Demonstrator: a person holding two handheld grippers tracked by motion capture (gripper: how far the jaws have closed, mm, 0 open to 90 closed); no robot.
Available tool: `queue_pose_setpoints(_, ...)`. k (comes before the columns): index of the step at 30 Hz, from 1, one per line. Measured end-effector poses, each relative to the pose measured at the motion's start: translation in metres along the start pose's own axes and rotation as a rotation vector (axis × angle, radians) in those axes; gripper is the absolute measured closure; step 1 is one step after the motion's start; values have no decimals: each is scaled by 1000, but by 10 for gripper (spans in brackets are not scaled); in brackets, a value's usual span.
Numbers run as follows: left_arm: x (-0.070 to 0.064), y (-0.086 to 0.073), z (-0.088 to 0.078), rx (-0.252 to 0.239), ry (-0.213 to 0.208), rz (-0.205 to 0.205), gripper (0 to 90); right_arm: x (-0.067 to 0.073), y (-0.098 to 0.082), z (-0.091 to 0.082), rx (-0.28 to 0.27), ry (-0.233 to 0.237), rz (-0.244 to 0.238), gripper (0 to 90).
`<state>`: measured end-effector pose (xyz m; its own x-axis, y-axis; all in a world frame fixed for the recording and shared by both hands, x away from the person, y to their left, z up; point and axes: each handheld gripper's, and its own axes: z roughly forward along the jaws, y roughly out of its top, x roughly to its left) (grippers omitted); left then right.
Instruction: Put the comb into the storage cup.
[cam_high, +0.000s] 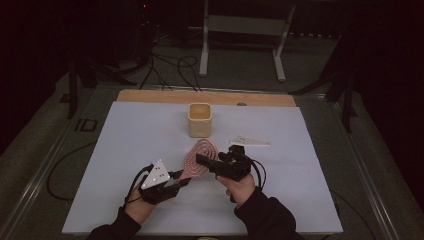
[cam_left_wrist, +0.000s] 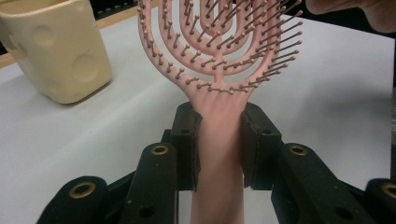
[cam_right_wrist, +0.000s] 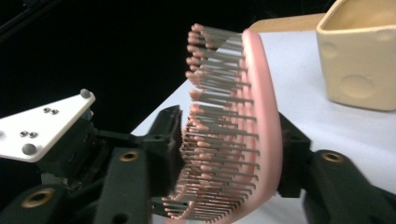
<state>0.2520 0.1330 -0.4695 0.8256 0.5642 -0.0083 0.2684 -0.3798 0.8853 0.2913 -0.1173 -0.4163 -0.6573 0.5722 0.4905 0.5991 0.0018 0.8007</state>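
A pink hairbrush (cam_high: 202, 155) with a vented oval head hangs just above the white table cover, between my two grippers. My left gripper (cam_high: 182, 179) is shut on its handle; in the left gripper view the pads clamp the handle (cam_left_wrist: 219, 154) just below the head (cam_left_wrist: 219, 56). My right gripper (cam_high: 205, 161) comes in from the right across the head. In the right gripper view one jaw presses on the bristle tips and the other on the pink back (cam_right_wrist: 266, 130), so it is shut on the head. The left gripper's white plate (cam_right_wrist: 46, 126) shows behind.
A cream square cup (cam_high: 200, 120) with round dimples stands upright behind the brush, seen also as the cup (cam_left_wrist: 56, 51) and the cup (cam_right_wrist: 359, 60). A loose white three-cornered plate (cam_high: 250, 142) lies right of it. The white cover (cam_high: 125, 150) ends at a wooden strip (cam_high: 200, 96).
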Motion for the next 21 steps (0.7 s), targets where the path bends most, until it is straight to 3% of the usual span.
queue_pose_setpoints(4, 0, -1, 2, 5, -5, -3, 710, -1, -1, 1, -3, 16, 9, 614)
queue_pose_setpoints(11, 0, -2, 3, 11, -6, 0, 709, -4, 0, 1, -2, 49, 34, 638)
queue_pose_setpoints(21, 1, 1, 3, 4, -38, -49, 702, 0, 1, -1, -49, 59, -22, 646)
